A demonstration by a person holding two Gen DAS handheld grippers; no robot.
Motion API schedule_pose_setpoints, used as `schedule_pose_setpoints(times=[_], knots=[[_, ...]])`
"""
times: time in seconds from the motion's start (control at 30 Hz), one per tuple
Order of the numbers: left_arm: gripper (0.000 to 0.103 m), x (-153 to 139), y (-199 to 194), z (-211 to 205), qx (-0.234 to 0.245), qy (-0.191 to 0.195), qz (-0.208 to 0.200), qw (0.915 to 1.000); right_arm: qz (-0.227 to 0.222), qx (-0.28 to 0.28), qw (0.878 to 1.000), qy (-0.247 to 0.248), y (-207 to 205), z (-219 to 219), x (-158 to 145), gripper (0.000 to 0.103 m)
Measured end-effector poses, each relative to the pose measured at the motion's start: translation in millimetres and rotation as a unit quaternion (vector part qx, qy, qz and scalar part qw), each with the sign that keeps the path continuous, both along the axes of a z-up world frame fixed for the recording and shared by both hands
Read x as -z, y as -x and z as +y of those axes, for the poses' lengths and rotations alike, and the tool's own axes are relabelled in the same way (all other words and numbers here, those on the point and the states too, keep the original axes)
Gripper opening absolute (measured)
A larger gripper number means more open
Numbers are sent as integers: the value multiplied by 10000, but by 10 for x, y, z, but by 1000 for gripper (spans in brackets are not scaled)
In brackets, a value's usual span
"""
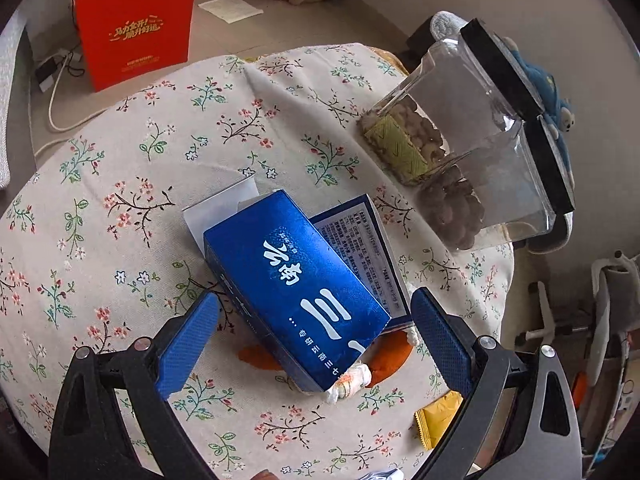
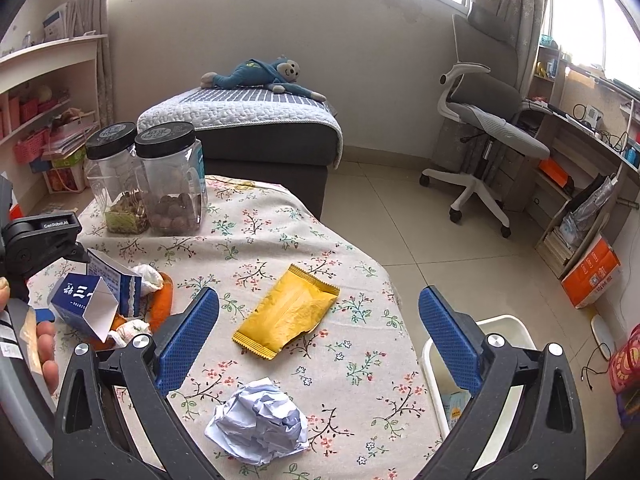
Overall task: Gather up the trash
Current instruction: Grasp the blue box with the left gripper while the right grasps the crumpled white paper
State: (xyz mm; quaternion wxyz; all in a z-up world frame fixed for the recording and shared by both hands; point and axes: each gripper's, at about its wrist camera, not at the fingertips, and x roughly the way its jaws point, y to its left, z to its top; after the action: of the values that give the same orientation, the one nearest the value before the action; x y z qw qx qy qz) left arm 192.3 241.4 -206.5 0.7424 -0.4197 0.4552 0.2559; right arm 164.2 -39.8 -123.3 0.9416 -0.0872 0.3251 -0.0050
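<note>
An opened blue carton [image 1: 296, 288] lies on the floral tablecloth over orange peel [image 1: 390, 358] and crumpled tissue [image 1: 352, 380]. My left gripper [image 1: 316, 344] is open, its pads on either side of the carton's near end, not touching it. In the right wrist view the carton [image 2: 86, 304] is at the left. My right gripper [image 2: 318, 332] is open and empty above a yellow wrapper [image 2: 286, 312] and a crumpled paper ball [image 2: 258, 420]. A white bin [image 2: 436, 360] stands beside the table at the right.
Two clear jars with black lids [image 2: 170, 178] stand at the table's far left. The yellow wrapper also shows in the left wrist view [image 1: 438, 418]. A dark sofa with a plush monkey [image 2: 256, 76], an office chair [image 2: 480, 120] and a red bag [image 1: 136, 20] surround the table.
</note>
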Motion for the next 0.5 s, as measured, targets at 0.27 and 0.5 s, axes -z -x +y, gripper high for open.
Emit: schedule_pose_setpoints(times=[0.27,0.5], knots=[[89,367,-190,18,248,468,241,9983,728,-135,9972,-123,-239,-116,204,96],[63,166,-22,169,886,478,-291,9945,1336,-613,9888,-250,-269,-94,330,96]])
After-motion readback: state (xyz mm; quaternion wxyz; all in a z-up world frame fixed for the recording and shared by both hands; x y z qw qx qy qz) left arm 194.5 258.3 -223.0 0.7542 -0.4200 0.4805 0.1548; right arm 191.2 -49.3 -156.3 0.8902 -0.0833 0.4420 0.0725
